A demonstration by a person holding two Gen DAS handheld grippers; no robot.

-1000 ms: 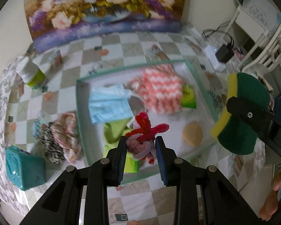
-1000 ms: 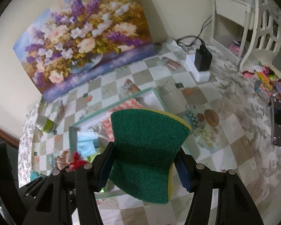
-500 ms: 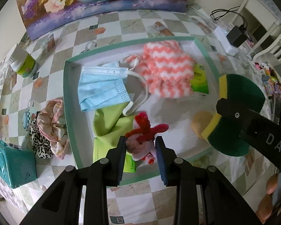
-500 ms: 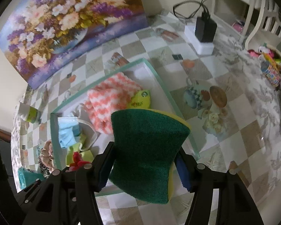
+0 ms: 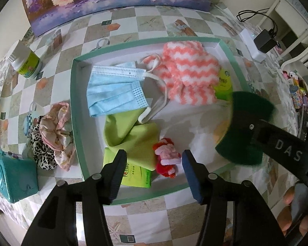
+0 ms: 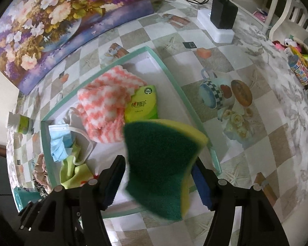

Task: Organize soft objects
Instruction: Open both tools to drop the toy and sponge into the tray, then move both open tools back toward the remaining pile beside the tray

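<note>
Sponge blurred between opening right gripper, contact unclear; left gripper opening, plush released.

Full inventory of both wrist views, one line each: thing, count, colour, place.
Shallow cardboard tray: 1, teal rim, white floor, table centre.
Pleated face mask: 1, blue, tray back-left.
Fluffy zigzag cloth: 1, coral-white, tray back-right.
Tissue packs: 2, green, one beside the zigzag cloth, one at the front rim.
Folded cloth: 1, lime, tray front.
Plush scrunchie: 1, red-pink, tray front, between left jaws, untouched.
Scouring sponge: 1, green-yellow, in right jaws.
Fabric scrunchies: 2, leopard and pink, left of tray.
Plastic box: 1, teal, far left.
Left gripper: black, opening.
Right gripper: black, opening.
</note>
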